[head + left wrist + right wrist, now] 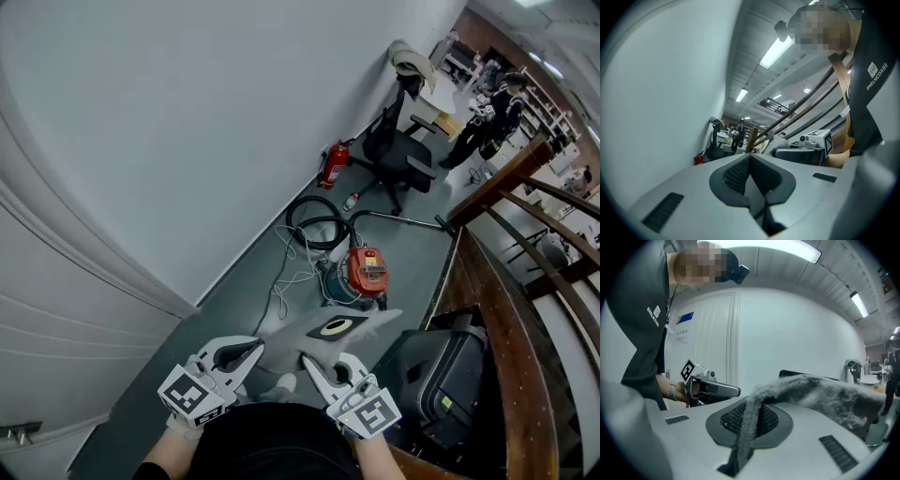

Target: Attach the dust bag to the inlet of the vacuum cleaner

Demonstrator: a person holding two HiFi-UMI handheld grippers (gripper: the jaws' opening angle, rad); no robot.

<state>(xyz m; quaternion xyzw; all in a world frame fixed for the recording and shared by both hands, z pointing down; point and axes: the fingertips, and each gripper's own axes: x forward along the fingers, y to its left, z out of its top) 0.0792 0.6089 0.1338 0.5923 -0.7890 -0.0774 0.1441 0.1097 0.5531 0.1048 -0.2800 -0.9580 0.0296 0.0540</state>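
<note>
The grey fabric dust bag hangs stretched between my two grippers, above the floor, its round black collar facing up. My left gripper is shut on the bag's left edge; a thin strip of fabric shows pinched between its pads. Holding the near right edge, my right gripper is shut on a fold of the fuzzy bag. The red vacuum cleaner stands on the floor beyond the bag, with its black hose coiled behind it. Its inlet does not show.
White cable lies loose left of the vacuum. A black case stands at the right, against a wooden railing. Farther off are a fire extinguisher, an office chair and a person. A white wall runs along the left.
</note>
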